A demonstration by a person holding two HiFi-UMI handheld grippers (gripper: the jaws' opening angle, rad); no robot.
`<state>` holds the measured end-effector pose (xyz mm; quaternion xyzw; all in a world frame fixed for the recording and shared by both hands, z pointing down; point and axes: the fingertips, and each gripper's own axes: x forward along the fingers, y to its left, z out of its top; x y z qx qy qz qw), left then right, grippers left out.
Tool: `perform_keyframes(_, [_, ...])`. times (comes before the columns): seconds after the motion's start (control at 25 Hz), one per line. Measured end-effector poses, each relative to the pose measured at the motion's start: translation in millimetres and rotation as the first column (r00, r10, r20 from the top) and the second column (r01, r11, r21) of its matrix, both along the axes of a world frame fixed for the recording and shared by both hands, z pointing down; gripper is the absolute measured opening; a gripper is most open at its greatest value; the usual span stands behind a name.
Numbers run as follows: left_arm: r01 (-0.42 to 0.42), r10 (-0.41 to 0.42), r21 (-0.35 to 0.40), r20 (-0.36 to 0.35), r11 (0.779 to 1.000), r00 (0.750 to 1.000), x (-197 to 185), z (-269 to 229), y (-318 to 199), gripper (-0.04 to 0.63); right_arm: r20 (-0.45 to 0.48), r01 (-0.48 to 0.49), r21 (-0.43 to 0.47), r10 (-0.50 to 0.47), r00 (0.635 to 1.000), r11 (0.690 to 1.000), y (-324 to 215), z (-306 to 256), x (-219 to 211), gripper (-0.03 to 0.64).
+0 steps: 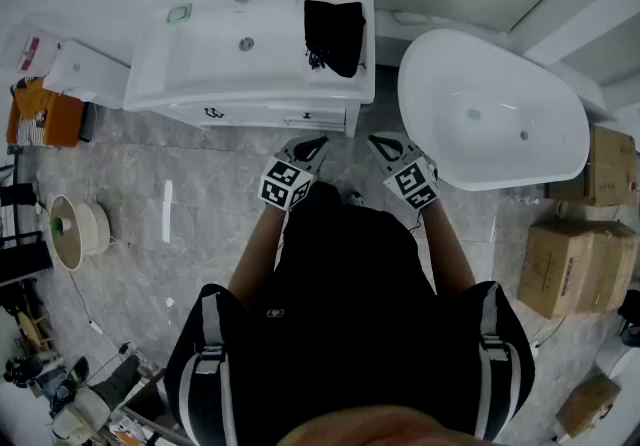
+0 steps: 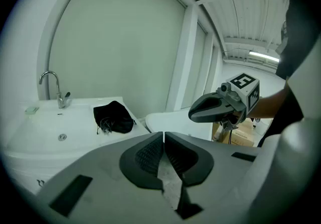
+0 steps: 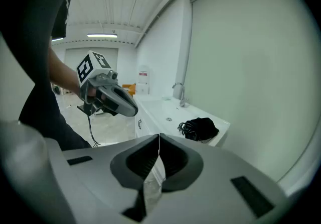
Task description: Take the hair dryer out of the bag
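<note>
Black cloth bag (image 1: 333,37) sits at my 12 o'clock, on the 3 o'clock end of the white washstand table (image 1: 330,92), well apart from both claws. Hair dryer itself not visible; judged to be inside, since dark cord loops (image 3: 186,127) spill out at the bag's near edge. Handling guess: bag soft and limp, likely to slump and slide on the glossy top. The dryer within should be rigid, hard-shelled and heavier at the head end, with a cord liable to snag in the mouth. Best hold, as I read it: one claw pinches the cloth near the opening, the other goes in for the dryer's handle or neck, never the cord. Left claw (image 1: 310,146): jaws fully together, nothing between them, touching nothing, held in the air and aimed toward the table. Right claw (image 1: 386,145): likewise closed tight and empty, just beside the left at its 3 o'clock. Both must open before any grasp. Bathtub (image 1: 490,114) at 2 o'clock, out of the way.
</note>
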<state>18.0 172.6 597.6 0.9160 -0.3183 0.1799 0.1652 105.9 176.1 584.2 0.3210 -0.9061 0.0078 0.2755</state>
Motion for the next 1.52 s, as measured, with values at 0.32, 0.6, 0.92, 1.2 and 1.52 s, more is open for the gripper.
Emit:
perform_keyframes(0.32, [-0.010, 0.010, 0.002, 0.005, 1.000, 1.000, 2.7, 2.9, 5.8, 0.021, -0.004, 0.000, -0.002, 0.000, 1.000, 1.000, 5.3, 1.5, -0.7, 0.060])
perform_keyframes(0.6, [0.011, -0.011, -0.009, -0.010, 1.000, 1.000, -2.7, 0.4, 3.0, 0.021, 0.033, 0.000, -0.016, 0.000, 0.999, 1.000, 3.8, 0.1, -6.0, 0.060])
perform_keyframes(0.92, [0.072, -0.072, -0.007, -0.025, 0.997, 0.997, -7.8, -3.0, -0.1, 0.021, 0.052, -0.001, -0.026, 0.002, 0.999, 1.000, 1.3, 1.6, 2.2, 0.060])
perform_keyframes(1.2, [0.113, -0.113, -0.012, -0.017, 0.993, 0.993, -17.8, -2.4, 5.0, 0.021, 0.060, 0.004, -0.042, -0.002, 0.998, 0.999, -1.9, 9.7, 4.3, 0.060])
perform_keyframes(1.52, [0.108, -0.108, -0.015, 0.000, 0.994, 0.994, -15.8, -6.0, 1.4, 0.021, 0.071, 0.010, -0.057, -0.005, 0.997, 0.998, -3.8, 12.3, 3.2, 0.060])
